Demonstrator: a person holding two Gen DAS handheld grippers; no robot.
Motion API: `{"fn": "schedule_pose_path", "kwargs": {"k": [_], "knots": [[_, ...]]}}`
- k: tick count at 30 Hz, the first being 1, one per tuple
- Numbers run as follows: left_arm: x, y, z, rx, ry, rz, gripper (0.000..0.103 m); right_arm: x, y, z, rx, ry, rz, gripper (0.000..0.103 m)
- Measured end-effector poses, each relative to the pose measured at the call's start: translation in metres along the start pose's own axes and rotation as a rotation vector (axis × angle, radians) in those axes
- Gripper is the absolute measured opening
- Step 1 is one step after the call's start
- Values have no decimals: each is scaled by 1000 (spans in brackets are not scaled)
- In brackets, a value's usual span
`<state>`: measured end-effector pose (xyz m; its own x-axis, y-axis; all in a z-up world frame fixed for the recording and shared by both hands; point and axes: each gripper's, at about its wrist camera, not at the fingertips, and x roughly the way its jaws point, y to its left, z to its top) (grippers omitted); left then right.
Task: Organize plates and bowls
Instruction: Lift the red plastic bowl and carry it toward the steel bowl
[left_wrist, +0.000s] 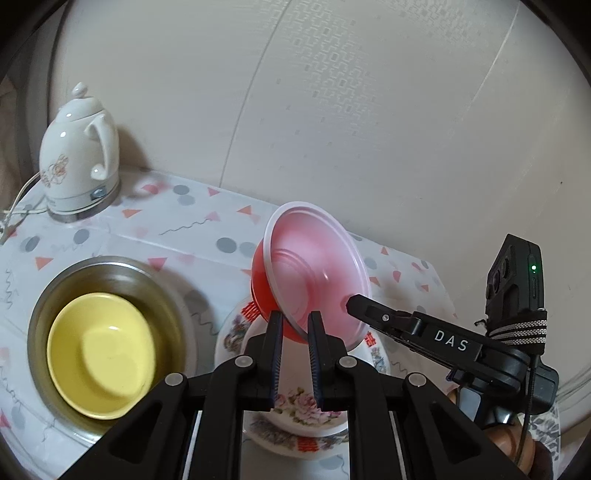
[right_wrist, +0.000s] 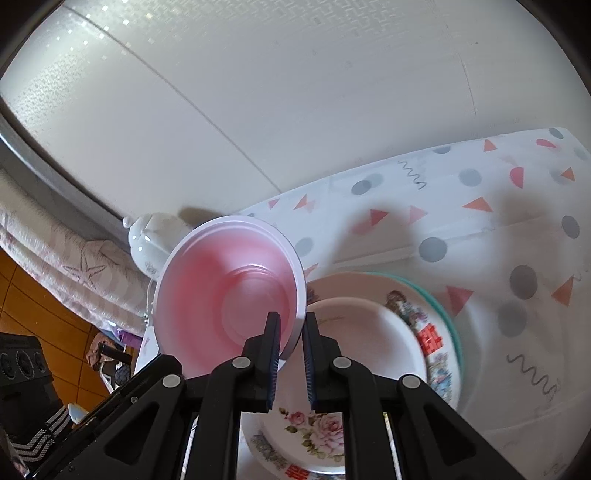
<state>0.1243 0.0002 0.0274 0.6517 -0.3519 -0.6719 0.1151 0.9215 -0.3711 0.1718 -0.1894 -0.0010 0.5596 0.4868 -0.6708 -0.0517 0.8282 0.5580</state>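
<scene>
I see both grippers clamped on the rim of the red bowl (left_wrist: 314, 266): left gripper (left_wrist: 295, 328) near edge, right gripper (right_wrist: 291, 328) opposite. Bowl's tilted, airborne above the floral plates (right_wrist: 369, 332), probably clear of them. Yellow bowl (left_wrist: 99, 354) sits inside the steel bowl (left_wrist: 48, 295).

small bowl (left_wrist: 99, 354) in metal bowl (left_wrist: 48, 302), plate stack (left_wrist: 295, 410) right, kettle (left_wrist: 79, 155) behind
</scene>
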Motion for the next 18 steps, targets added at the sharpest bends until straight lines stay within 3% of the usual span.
{"fn": "schedule_pose_path", "kwargs": {"k": [18], "knots": [[-38,58,-17,-114,-20,9,14,26,46,-21,-82,83,82,12]]}}
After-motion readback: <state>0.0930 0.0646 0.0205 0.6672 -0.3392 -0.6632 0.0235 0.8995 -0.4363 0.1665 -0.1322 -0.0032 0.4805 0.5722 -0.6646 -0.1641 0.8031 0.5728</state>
